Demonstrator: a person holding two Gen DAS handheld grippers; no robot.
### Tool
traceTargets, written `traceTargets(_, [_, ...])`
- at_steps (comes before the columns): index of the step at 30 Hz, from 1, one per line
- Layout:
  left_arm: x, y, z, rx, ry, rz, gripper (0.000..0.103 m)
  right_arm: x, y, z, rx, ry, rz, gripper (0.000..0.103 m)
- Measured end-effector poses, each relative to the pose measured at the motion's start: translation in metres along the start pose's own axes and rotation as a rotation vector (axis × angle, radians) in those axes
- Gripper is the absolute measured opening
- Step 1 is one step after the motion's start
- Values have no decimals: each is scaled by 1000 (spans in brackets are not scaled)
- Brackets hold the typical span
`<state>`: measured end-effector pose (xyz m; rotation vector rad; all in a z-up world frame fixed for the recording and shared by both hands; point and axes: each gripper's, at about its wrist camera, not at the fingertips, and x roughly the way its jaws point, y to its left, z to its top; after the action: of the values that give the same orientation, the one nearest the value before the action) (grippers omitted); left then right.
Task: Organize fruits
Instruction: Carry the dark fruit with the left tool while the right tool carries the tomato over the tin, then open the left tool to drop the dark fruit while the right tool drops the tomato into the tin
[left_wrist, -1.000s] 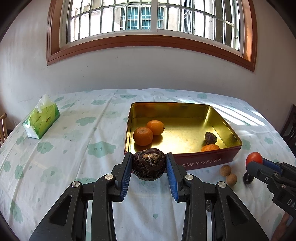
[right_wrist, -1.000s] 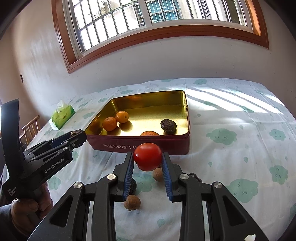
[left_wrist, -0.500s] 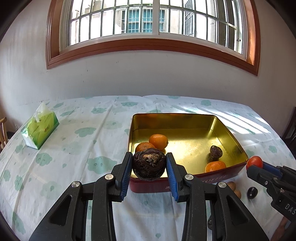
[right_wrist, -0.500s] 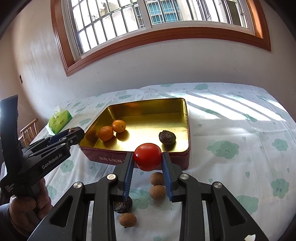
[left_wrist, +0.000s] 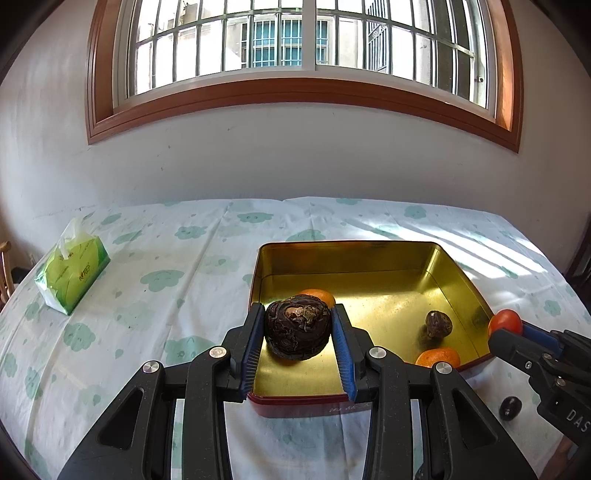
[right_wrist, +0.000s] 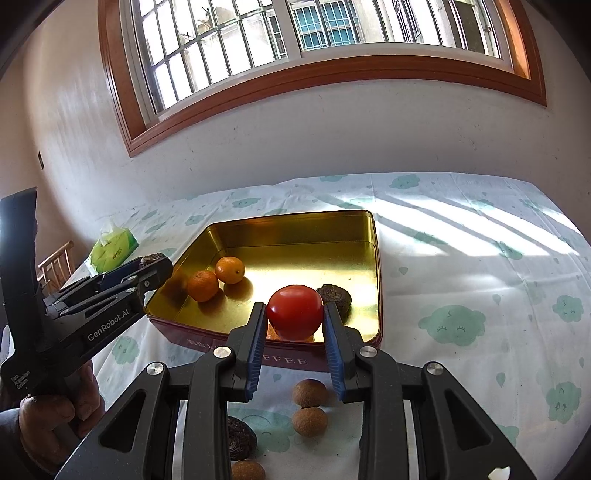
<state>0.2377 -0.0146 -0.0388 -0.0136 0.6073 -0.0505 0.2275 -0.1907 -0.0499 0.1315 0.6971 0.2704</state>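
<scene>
My left gripper (left_wrist: 298, 310) is shut on a dark brown wrinkled fruit (left_wrist: 295, 332), held above the near left corner of the gold tin (left_wrist: 458, 273). My right gripper (right_wrist: 294, 306) is shut on a red tomato (right_wrist: 294, 315) over the tin's (right_wrist: 373, 258) near rim. Inside lie two oranges (right_wrist: 202, 285) (right_wrist: 230, 270), a dark fruit (right_wrist: 335, 295) and a third orange (left_wrist: 437, 357). Small brown fruits (right_wrist: 309, 393) (right_wrist: 309, 421) and a dark one (right_wrist: 240, 437) lie on the cloth in front of the tin. A hand (right_wrist: 44, 413) holds the left gripper.
A green tissue pack (left_wrist: 72, 273) sits at the table's left side, with a wooden chair (right_wrist: 55, 262) beyond that edge. Another small dark fruit (left_wrist: 510, 408) lies on the cloth by the tin's right corner. The wall and window stand behind the table.
Both grippers moved forward from in front of the tin to over its near rim, each still holding its fruit. The loose fruits on the cloth now lie below and behind the fingers.
</scene>
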Motion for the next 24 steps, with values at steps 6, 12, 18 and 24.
traceTargets(6, [9, 0, 4, 4, 2, 2, 37, 7, -3, 3, 2, 1, -3, 28])
traceTargets(12, [17, 1, 7, -6, 6, 2, 37, 16, -9, 5, 8, 8, -8, 28])
traceTargets(18, [23, -1, 8, 0, 10, 3, 37, 22, -14, 5, 14, 14, -10, 28])
traceTargets(24, [31, -2, 9, 1, 18, 2, 37, 29, -16, 6, 9, 25, -9, 28])
